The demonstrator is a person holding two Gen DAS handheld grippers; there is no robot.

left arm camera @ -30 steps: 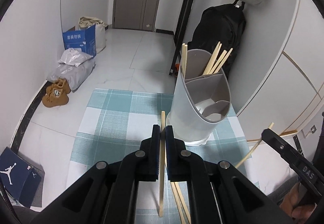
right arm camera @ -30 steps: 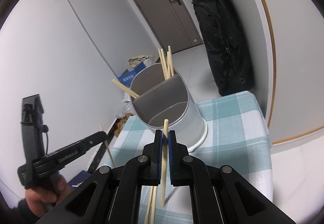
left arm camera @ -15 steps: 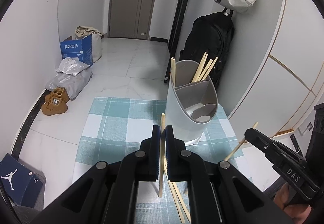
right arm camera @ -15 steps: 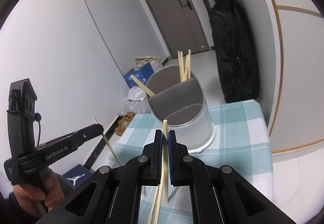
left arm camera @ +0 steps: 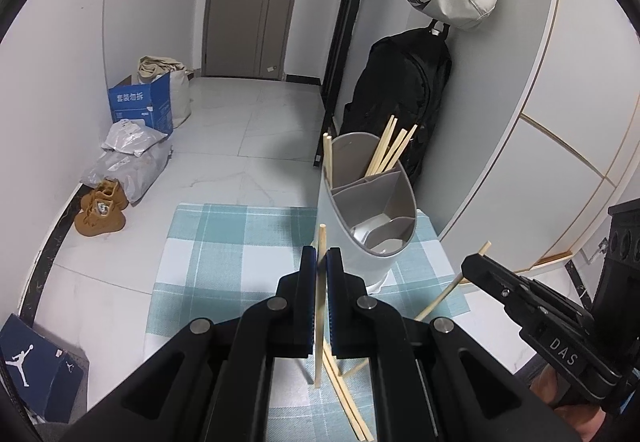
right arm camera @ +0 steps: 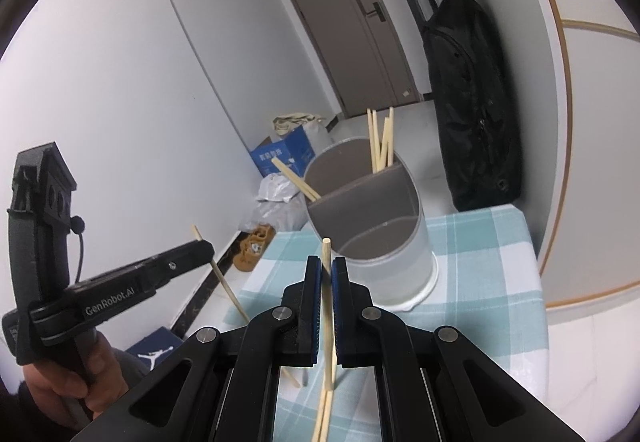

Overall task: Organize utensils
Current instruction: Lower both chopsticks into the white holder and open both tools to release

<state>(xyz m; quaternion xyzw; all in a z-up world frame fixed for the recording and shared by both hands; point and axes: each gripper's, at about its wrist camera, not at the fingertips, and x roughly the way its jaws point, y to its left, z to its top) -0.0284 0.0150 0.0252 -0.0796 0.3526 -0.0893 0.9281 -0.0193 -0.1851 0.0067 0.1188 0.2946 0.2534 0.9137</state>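
Nearest, the left claw (left arm camera: 321,262) is clamped on one wooden chopstick (left arm camera: 319,306), held almost upright above two loose chopsticks (left arm camera: 344,394) lying on the checked cloth (left arm camera: 224,242) of the counter. The right claw (right arm camera: 327,274) likewise pinches its own chopstick (right arm camera: 328,322). Just beyond both stands the grey divided holder (left arm camera: 372,210), several chopsticks already leaning in its rear compartments. Farther off, brown shoes (left arm camera: 100,214), a blue box (left arm camera: 142,106) and a black backpack (left arm camera: 404,90) sit by the walls.
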